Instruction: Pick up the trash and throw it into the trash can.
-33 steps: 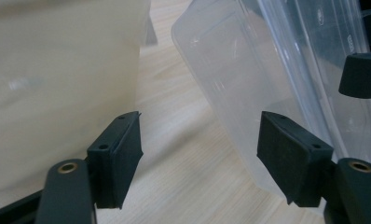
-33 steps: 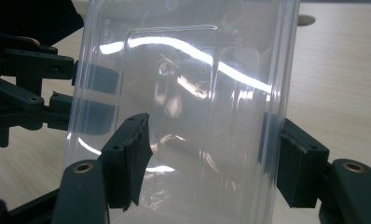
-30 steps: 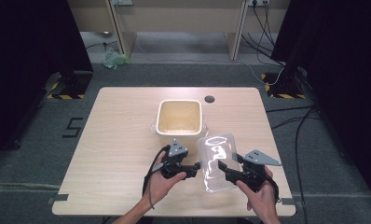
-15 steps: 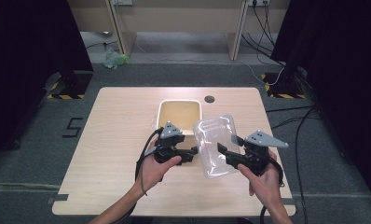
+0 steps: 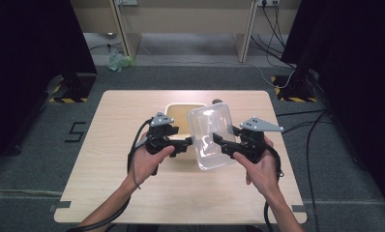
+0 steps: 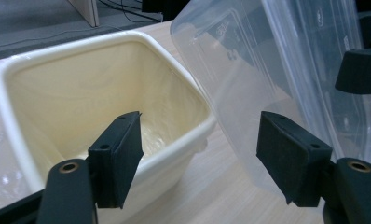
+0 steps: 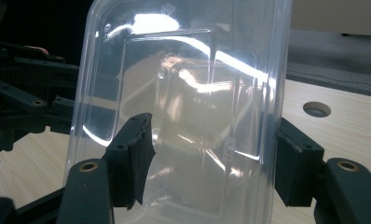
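Clear plastic lid (image 5: 211, 136) clamped between both hand-held grippers, left (image 5: 187, 143) and right (image 5: 220, 141), above cream tub (image 6: 99, 107).

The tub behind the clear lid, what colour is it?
Cream, a pale yellowish white; the tub shows best in the left gripper view.

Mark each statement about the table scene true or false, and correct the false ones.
1. The clear plastic container is lifted off the table. True.
2. The cream tub is full of rice. False: it looks empty.
3. The right gripper has its jaws on the clear container. True.
4. The clear container lies inside the cream tub. False: it is held tilted beside and above the tub.
5. The left gripper rests on the floor. False: a hand holds it above the table.
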